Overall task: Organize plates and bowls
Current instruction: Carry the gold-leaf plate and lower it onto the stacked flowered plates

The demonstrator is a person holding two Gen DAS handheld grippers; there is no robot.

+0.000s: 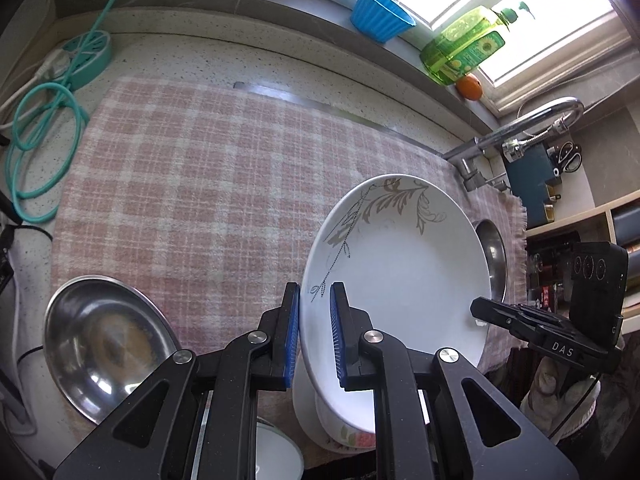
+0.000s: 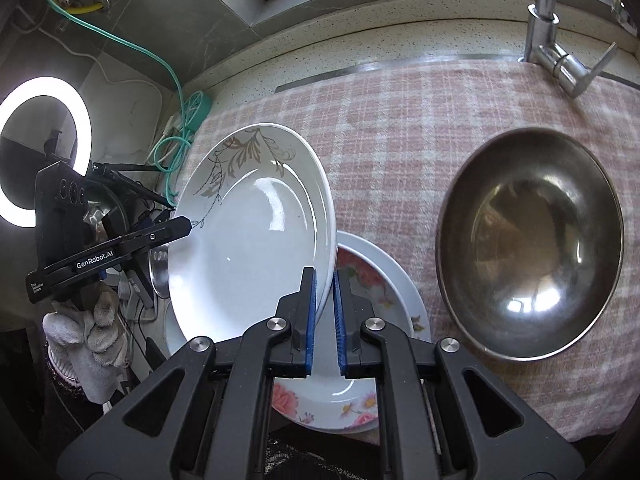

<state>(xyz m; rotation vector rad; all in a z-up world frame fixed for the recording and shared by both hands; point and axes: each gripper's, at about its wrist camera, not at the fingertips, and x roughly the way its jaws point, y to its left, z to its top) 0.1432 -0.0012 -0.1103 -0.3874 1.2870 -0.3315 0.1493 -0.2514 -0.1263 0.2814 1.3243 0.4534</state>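
Plate [image 1: 400, 264] with leaf print held tilted above checked cloth [image 1: 200, 168], over floral plate [image 2: 360, 400]. Left gripper [image 1: 315, 336] clamped on one rim, right gripper [image 2: 325, 320] clamped on opposite rim. Steel bowl [image 2: 532, 240] on cloth, near right gripper; second steel bowl [image 1: 108, 344] beside left.

Daylight enters through the overexposed window [image 1: 520, 4] above the counter; a glowing white ring lamp [image 2: 42, 152] adds light from the left. Glare spots mark the white leaf-patterned plate [image 2: 256, 216] and round steel bowl [image 2: 532, 248]. Fisheye curvature bends the edges, and the corners are dark.
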